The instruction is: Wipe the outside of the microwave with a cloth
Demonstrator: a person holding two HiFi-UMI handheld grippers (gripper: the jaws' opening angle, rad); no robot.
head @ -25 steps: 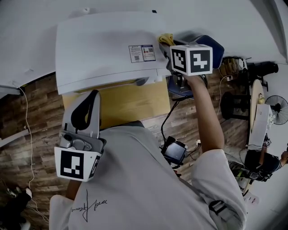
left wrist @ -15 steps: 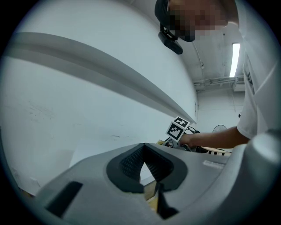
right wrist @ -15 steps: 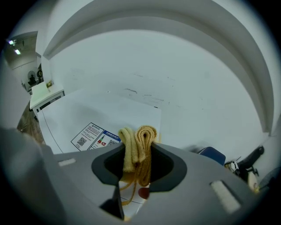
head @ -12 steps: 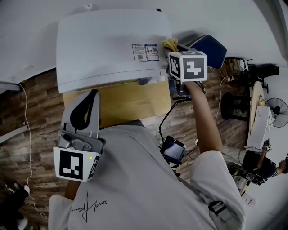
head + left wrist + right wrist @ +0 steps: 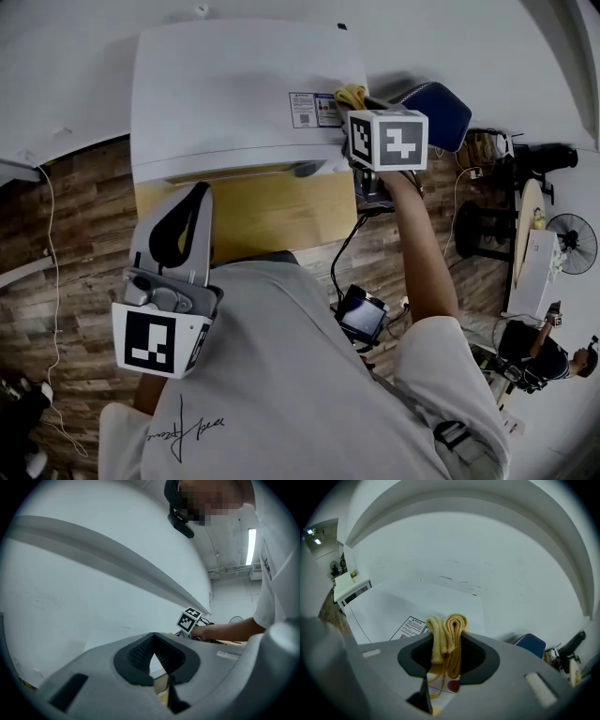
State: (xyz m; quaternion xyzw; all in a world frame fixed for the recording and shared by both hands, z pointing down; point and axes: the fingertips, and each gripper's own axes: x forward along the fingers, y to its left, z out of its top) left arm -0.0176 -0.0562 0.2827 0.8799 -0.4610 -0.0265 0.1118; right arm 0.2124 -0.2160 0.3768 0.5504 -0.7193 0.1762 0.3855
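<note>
Right claw (image 5: 447,654) shifted along microwave (image 5: 234,84) top, gripping cloth (image 5: 448,626); left claw (image 5: 157,662) closed, empty; wood floor (image 5: 70,244).

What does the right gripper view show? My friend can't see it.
The right gripper is shut on a folded yellow cloth, above the top of the white microwave, near its printed label. A blue object sits at right.

Head view steeply down, right tool (image 5: 446,637) view close and low, both over microwave (image 5: 244,94) top.

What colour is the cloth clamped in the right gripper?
Yellow: on the cloth, one fold is pale, the other a deeper gold. The right gripper view shows it best.
</note>
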